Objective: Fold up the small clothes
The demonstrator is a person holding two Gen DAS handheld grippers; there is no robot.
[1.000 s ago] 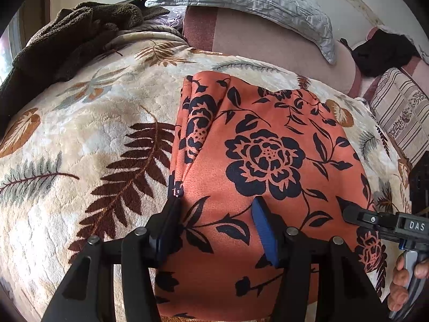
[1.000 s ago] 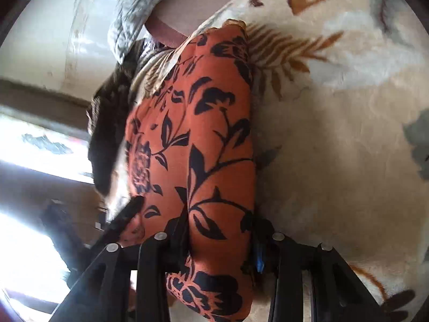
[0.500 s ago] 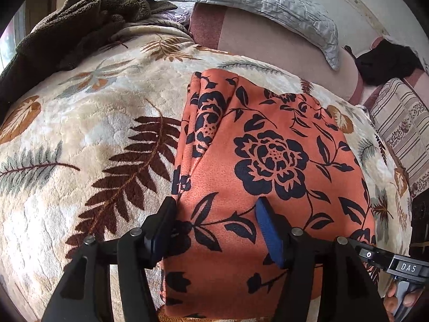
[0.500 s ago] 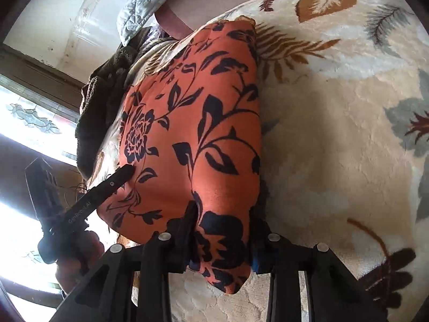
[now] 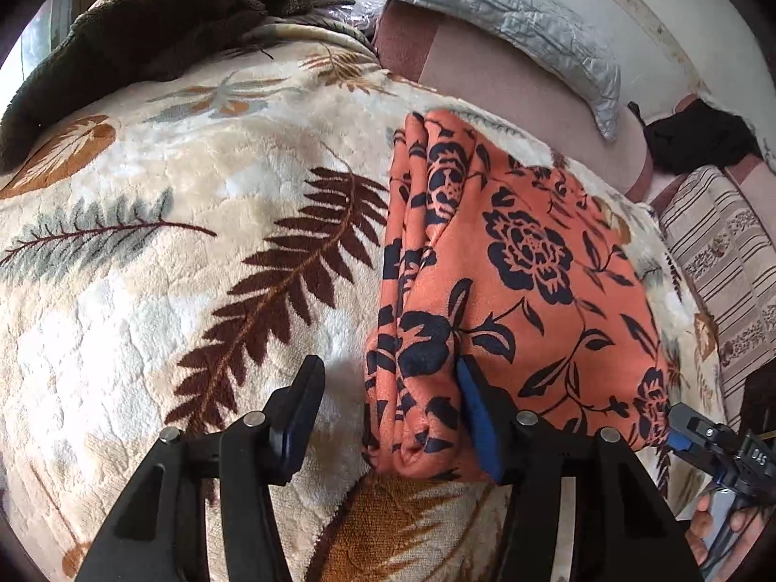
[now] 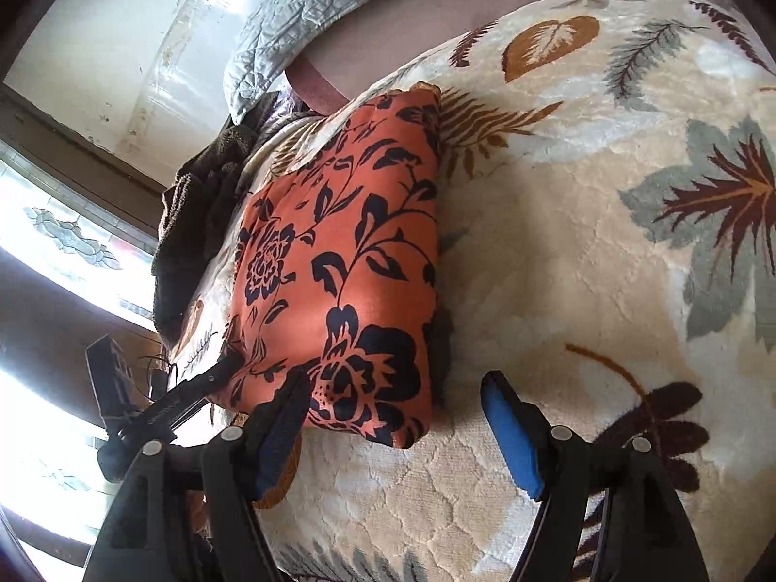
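Presently, the left gripper (image 5: 388, 417) points steeply down at the lower centre of its view, jaws apart. The stacked left edge of the folded orange floral garment (image 5: 514, 291) lies between the fingers; the blue right pad sits against the fabric, the left pad stands clear over bare blanket (image 5: 145, 330), so no grip is made. These jaws have just closed slightly.

The right gripper (image 6: 395, 419) also angles down, low in its frame. Its jaws have just been opening and now stand wide. The garment's (image 6: 339, 252) near right corner lies between them, beside the left finger, apart from the blue right pad.

The garment rests flat on the leaf-patterned blanket (image 6: 582, 266), right of centre in the left view, left of centre in the right view. Layered folds show along its left side; its far end nears the pink bedding (image 5: 509, 82) under a grey quilted pillow (image 5: 485, 9).

Open blanket spreads at the left of the left view and at the right of the right view. A brown throw (image 5: 145, 34) occupies the upper left.
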